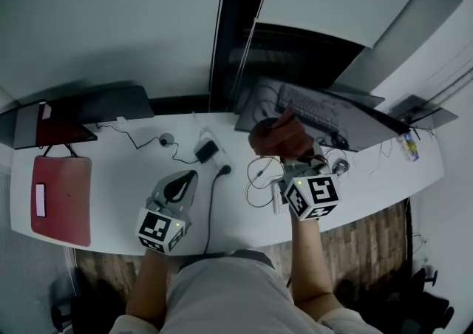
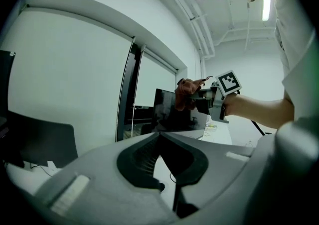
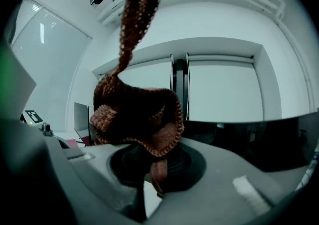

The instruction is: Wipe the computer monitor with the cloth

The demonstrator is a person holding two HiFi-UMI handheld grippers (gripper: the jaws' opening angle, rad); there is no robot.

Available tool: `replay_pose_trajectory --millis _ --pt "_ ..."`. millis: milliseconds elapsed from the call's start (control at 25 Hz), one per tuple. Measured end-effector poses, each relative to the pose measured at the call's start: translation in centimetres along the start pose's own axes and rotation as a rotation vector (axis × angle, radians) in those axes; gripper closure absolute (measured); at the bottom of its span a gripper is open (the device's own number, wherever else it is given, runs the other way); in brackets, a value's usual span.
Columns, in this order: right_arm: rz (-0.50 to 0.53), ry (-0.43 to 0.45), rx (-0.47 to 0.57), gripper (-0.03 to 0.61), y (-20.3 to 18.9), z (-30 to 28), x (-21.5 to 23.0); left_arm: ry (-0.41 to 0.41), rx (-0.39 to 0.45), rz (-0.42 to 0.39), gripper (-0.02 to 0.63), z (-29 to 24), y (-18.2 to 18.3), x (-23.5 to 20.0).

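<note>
The right gripper [image 1: 290, 157] clamps its fingers on the bunched brown cloth [image 1: 279, 137] just short of the dark monitor [image 1: 347, 122] ahead, while the left gripper [image 1: 181, 181], farther off, has its fingers closed, empty.

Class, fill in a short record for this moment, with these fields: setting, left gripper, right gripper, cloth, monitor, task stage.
setting: white desk with loose cables, seen from above
left gripper: jaws together, nothing between them, low over the desk
right gripper: shut on the cloth, raised toward the monitor
cloth: brown, knitted, bunched, one loop sticking up
monitor: dark screen at the desk's back right
task stage: cloth in hand near the screen; contact cannot be told
</note>
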State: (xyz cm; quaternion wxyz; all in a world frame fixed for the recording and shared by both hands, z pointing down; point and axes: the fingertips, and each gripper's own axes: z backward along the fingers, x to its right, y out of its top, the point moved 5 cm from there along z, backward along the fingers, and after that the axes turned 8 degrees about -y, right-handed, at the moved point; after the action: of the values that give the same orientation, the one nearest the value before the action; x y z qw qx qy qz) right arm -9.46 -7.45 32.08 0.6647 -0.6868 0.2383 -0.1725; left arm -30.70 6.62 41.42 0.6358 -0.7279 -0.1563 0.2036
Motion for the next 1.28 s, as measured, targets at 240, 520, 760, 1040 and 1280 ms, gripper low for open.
replay_pose_trajectory --millis 240,520,760,1040,1280 --pt "0.097 -0.064 0.043 0.541 4.6 -3.2 1.3 -0.011 0.015 0.011 0.604 -0.5 1.0 -1.9" --pt "0.188 -0.096 0.069 0.541 7.9 -6.1 3.2 0.03 0.033 0.034 0.606 -1.2 1.9 -3.0" --pt "0.273 -0.07 0.047 0.541 8.9 -8.7 4.0 0.064 0.037 0.055 0.605 -1.9 1.9 -3.5" --pt "0.506 -0.079 -0.042 0.541 7.3 -11.3 4.1 0.08 0.027 0.076 0.606 -2.8 1.1 -4.3" --pt "0.558 -0.062 -0.115 0.539 6.0 -12.2 4.9 0.078 0.018 0.084 0.604 -3.4 0.6 -4.5"
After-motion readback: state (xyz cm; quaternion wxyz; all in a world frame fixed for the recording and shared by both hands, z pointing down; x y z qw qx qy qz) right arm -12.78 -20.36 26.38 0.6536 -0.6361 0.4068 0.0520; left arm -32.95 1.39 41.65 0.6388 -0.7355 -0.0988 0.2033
